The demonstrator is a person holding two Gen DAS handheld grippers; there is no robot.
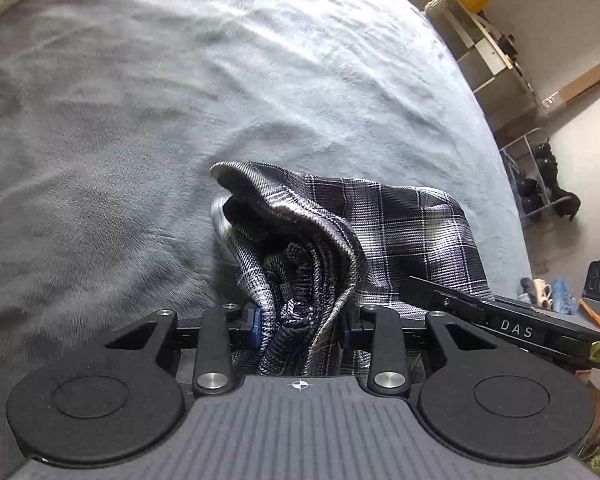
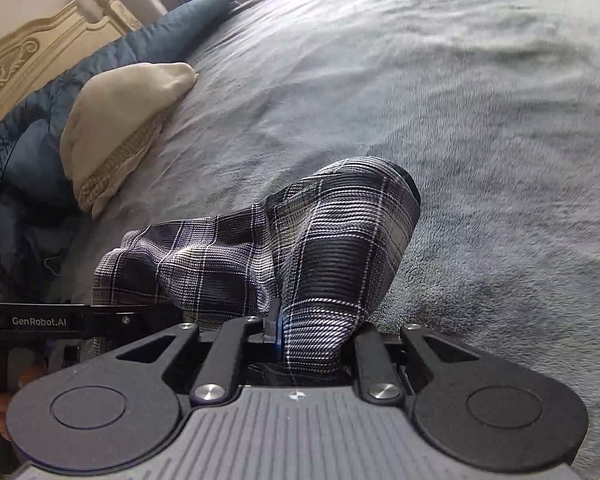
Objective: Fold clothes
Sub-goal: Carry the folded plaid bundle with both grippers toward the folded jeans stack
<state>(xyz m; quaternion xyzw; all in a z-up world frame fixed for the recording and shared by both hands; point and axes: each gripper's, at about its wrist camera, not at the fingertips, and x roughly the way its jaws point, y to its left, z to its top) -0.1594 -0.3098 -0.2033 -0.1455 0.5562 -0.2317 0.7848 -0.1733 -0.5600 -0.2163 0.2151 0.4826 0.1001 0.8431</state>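
1. Left wrist view: one plaid garment (image 1: 384,232) was in sight, black, grey and white check, bunched into folds with a hollow opening at its upper left edge. It lay on one grey fleece blanket (image 1: 180,100) covering the bed, near the bed's right side. The left gripper (image 1: 302,320) had its two fingers pressed on a gathered bundle of this cloth, the blue pads (image 1: 255,320) touching the fabric. The right gripper (image 1: 500,320) reached in from the right, its tip against the garment.

2. Right wrist view: the same single garment (image 2: 340,248) rose as a tube from the right gripper (image 2: 314,340), which pinched its lower end. The left gripper (image 2: 60,322) lay at the left edge. One beige pillow (image 2: 120,120) rested on one dark blue quilt (image 2: 28,152), before one carved headboard (image 2: 24,56).
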